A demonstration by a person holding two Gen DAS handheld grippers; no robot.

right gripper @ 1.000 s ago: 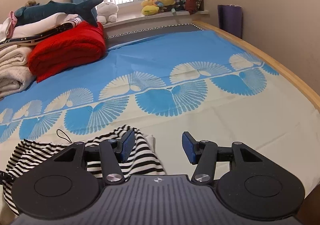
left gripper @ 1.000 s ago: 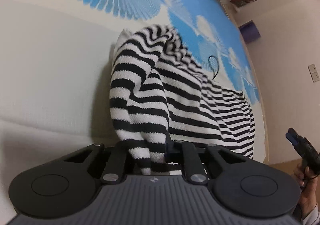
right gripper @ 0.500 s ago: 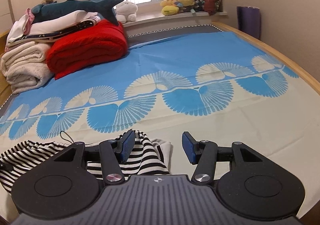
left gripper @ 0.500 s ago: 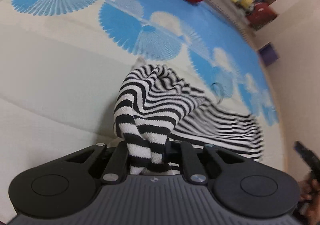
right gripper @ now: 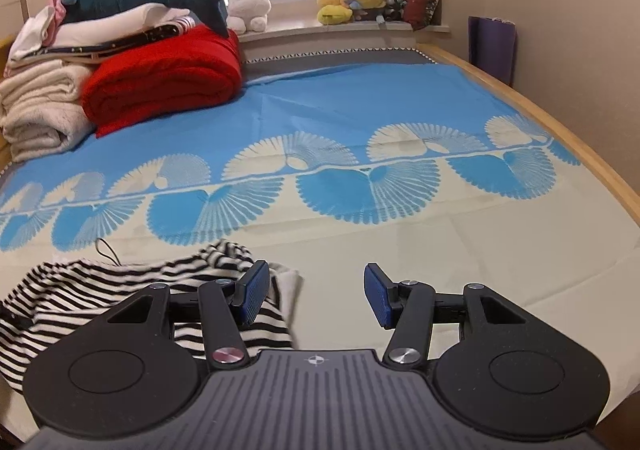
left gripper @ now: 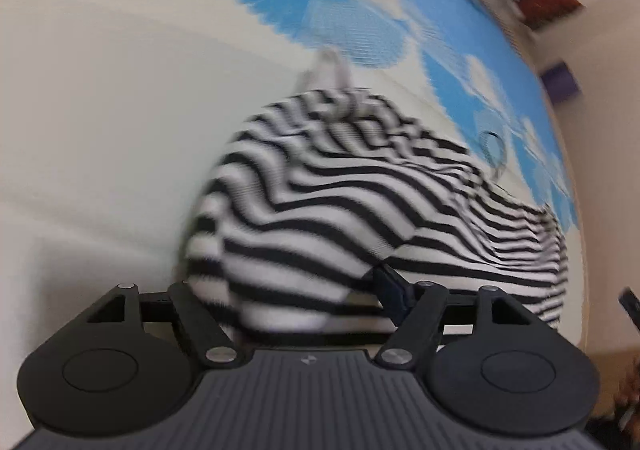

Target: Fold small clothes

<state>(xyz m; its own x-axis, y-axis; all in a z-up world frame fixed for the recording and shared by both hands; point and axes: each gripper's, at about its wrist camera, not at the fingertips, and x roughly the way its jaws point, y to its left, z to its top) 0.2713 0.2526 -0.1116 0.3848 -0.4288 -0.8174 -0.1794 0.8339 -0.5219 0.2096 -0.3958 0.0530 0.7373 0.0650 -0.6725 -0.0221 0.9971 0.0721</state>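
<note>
Striped garment (left gripper: 360,209) is lying bunched on the cream part of the bedsheet (right gripper: 400,250), its near fold sagging between the left gripper (left gripper: 292,290) jaws, which are opening. Right gripper (right gripper: 316,300) is hovering just beside the garment, jaws half-spread, gripping nothing.

no readable txt, labels, brands or nos. in either view, left wrist view too blurred
</note>
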